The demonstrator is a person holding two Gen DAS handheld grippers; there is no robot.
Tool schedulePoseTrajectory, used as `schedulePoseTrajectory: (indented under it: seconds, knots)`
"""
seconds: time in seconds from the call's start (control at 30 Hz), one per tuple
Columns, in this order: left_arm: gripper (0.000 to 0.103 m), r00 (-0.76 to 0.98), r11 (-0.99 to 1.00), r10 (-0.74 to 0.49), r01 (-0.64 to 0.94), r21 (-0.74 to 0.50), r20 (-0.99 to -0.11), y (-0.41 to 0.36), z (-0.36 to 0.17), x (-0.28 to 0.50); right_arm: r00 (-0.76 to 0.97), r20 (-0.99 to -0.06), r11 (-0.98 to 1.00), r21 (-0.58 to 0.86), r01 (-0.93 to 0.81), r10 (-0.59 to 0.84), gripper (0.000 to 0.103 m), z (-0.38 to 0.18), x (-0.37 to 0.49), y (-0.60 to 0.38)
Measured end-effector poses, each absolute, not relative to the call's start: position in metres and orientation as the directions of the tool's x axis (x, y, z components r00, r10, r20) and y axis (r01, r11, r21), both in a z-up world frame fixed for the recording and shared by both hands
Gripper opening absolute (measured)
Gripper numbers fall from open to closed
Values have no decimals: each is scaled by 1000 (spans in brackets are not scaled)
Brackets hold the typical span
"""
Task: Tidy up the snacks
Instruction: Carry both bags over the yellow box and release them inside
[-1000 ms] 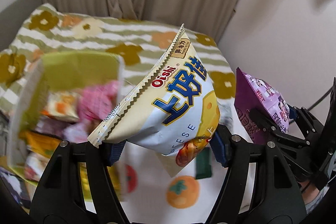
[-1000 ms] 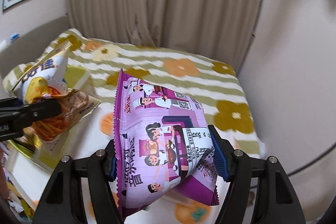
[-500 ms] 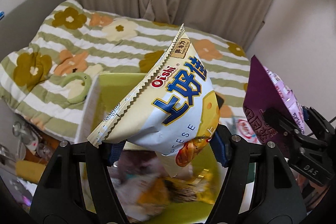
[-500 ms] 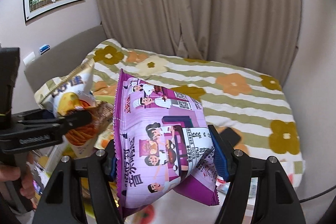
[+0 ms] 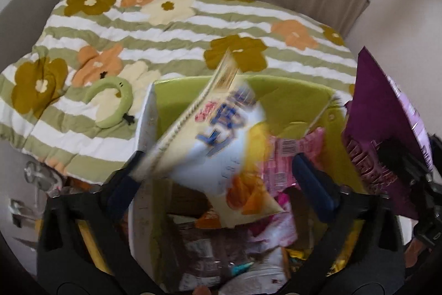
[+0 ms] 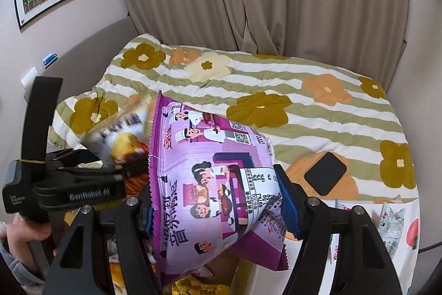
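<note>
A white and yellow Oishi chip bag, blurred, drops loose between the jaws of my left gripper. Those jaws are opening wide and the blue pads stand clear of the bag. Below it is a green box filled with several snack packets, pink and brown among them. My right gripper is shut on a purple snack bag and holds it just right of the box. The left gripper and chip bag also show in the right wrist view.
A striped quilt with flowers covers the bed behind the box. A green plush ring lies on it at left, a black flat device at right. Silver packets lie at the near right. A hand holds the left gripper.
Both grippers swung over the green box. The left jaws spread apart and the chip bag slipped down out of their grip, now blurred. The purple bag stays clamped in the right one.
</note>
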State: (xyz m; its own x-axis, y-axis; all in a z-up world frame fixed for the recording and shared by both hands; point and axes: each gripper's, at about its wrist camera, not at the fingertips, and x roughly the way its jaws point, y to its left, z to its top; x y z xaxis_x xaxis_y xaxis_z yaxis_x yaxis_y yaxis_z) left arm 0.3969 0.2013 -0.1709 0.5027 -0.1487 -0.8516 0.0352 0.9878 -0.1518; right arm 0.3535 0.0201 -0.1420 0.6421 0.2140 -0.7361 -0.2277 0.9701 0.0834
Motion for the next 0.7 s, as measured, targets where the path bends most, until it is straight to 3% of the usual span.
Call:
schedulePoseTrajectory:
  seconds: [0.23, 0.53, 0.57, 0.67, 0.7]
  knots:
    - [102, 503, 989, -122, -15, -150, -856, 212, -169, 367, 631, -746, 961, 46, -272, 214, 65, -149, 368, 29]
    - [102, 489, 989, -86, -64, -134, -868, 211, -170, 348, 583, -768, 948, 98, -303, 266, 69, -165, 398, 35]
    - [102, 489, 989, -84, -68, -134, -869, 211, -171, 347, 581, -766, 945, 105, -310, 276, 73, -166, 400, 36]
    - [102, 487, 989, -71, -81, -126, -871, 210, -170, 343, 600, -742, 935, 103, -339, 299, 103, -165, 396, 39]
    - [102, 485, 988, -69, -85, -126, -872, 210, -170, 341, 605, -733, 931, 105, -350, 310, 103, -164, 393, 39]
